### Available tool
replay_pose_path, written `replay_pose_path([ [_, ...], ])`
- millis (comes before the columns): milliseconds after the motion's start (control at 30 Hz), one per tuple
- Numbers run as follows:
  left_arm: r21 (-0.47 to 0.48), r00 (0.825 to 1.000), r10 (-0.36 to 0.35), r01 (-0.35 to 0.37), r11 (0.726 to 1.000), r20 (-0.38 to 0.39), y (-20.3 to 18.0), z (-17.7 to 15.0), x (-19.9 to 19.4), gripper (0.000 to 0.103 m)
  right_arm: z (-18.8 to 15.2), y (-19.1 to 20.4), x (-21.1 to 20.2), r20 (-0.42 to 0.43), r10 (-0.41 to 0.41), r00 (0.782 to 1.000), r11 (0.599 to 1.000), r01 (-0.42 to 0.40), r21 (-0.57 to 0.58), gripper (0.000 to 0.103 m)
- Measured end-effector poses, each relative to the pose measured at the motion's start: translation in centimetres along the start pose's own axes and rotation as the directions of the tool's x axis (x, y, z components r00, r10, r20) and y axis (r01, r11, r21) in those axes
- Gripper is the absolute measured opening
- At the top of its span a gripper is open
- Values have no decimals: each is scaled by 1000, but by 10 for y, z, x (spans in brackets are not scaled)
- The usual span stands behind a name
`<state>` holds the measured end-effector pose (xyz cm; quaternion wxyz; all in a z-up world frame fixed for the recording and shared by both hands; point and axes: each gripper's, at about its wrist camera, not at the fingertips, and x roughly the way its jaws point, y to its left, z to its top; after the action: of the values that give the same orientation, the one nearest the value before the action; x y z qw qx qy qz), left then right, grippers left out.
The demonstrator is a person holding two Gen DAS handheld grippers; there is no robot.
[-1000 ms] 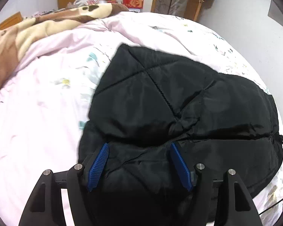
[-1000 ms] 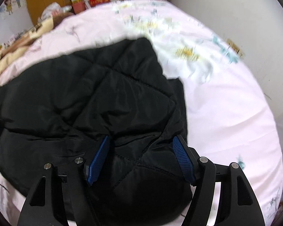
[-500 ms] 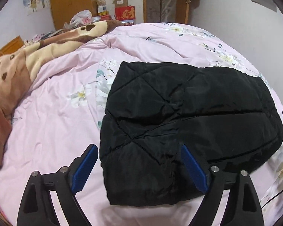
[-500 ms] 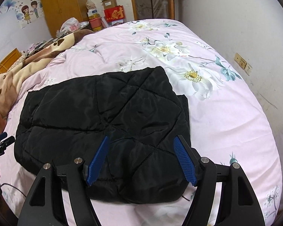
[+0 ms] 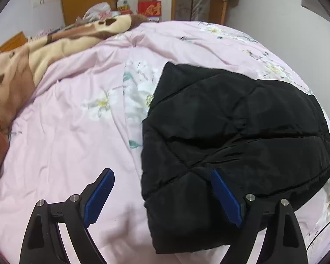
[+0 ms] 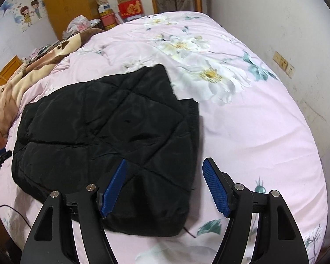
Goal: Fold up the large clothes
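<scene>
Jacket (image 5: pixel 237 136), black and quilted, lies folded flat on pink floral bedcover (image 5: pixel 72 145). Left gripper (image 5: pixel 162 183) hangs above its left edge, jaws spread wide, nothing between the pads. Right gripper (image 6: pixel 165 173) likewise spread and empty over the jacket's right edge (blue pads clear of the fabric). Brown blanket (image 5: pixel 44 50) bunched along the bed's far left side.
</scene>
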<state>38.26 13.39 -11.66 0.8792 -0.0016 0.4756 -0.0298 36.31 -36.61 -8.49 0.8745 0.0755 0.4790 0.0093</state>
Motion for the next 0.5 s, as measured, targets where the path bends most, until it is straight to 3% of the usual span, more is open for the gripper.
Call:
replay_pose_path([
  [100,-19,999,-21,20,1000,-28,9,-1,11,89,2,-7,7,-23,49,999,999,-48,23,76],
  [267,-43,986,-145,142,989,-87,17,-1,26,89,6,-11,22,-68,114,991,993,-112,23,77],
  [400,-54,961,-241,235,970,-138,19,5,41,89,13,-18,39,-110,177,978,983,-171,62,77],
  [500,-84,947,-277,266,960,-163,21,12,53,89,16,-25,51,-136,209,968,976,-198,95,77],
])
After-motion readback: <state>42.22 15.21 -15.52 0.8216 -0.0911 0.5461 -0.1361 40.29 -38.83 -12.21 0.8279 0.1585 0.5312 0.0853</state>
